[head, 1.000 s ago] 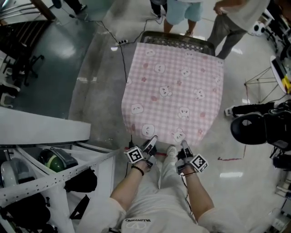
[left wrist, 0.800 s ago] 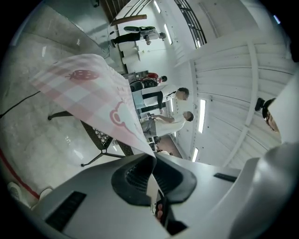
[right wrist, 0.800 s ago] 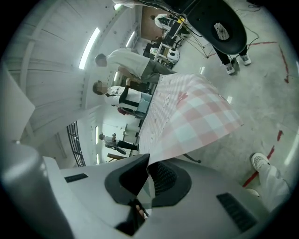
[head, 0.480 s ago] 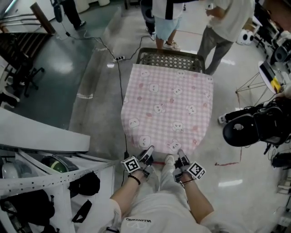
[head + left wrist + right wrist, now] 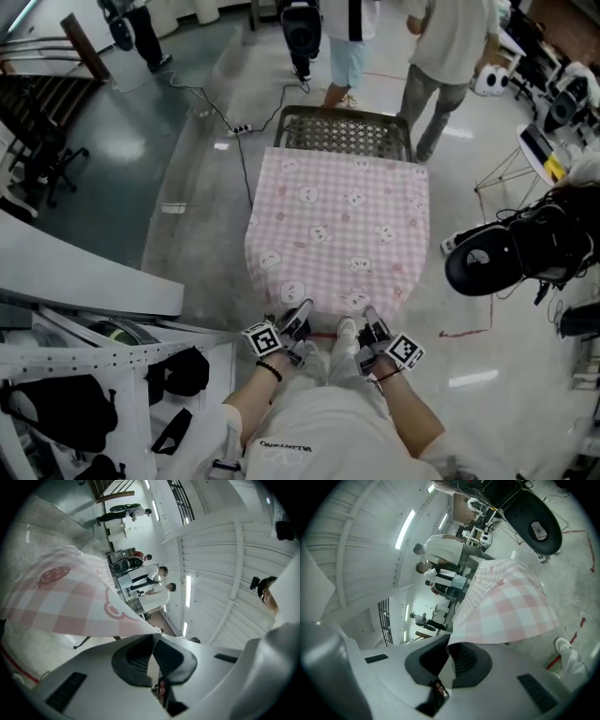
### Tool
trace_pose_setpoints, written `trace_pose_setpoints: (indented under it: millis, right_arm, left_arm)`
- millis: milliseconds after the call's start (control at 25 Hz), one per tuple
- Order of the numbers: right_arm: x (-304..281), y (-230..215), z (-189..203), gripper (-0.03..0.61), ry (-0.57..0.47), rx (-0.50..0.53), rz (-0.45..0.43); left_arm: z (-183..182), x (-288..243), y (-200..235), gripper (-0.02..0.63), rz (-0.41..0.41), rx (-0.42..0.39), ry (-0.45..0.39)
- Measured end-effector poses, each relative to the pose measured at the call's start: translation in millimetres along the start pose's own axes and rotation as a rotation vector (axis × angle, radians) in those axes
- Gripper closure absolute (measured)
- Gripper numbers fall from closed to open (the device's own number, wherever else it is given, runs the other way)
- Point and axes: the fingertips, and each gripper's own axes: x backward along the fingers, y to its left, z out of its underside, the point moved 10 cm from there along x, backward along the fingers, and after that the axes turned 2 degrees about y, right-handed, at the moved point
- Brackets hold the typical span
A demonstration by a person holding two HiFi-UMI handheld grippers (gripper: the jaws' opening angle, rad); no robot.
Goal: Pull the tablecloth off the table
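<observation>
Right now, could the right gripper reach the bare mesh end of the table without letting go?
Probably not. The right gripper is shut on the near edge of the tablecloth, and the bare mesh end of the table lies across the whole cloth from it.

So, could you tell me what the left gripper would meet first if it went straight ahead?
The tablecloth that the left gripper holds; behind it, probably the table edge, though depth is unclear.

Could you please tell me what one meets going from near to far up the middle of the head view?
First the left gripper and right gripper, level with each other → tablecloth → bare mesh end of the table → standing people.
</observation>
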Motion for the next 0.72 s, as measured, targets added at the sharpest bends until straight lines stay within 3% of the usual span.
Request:
trace_pose_setpoints:
  millis: [480,720]
  right_arm:
    - [25.5,63.4,-5.4,0.563,0.000,0.087,-0.114]
    - [32.8,87.4,-3.5,0.563,-0.008,0.059,-0.152]
  left_arm:
    - [-28.3,7.7,-71.3,0.611,0.103,-0.121,0.015]
    - [-41.2,13.6,-99.8,0.611,0.130,-0.182,0.026]
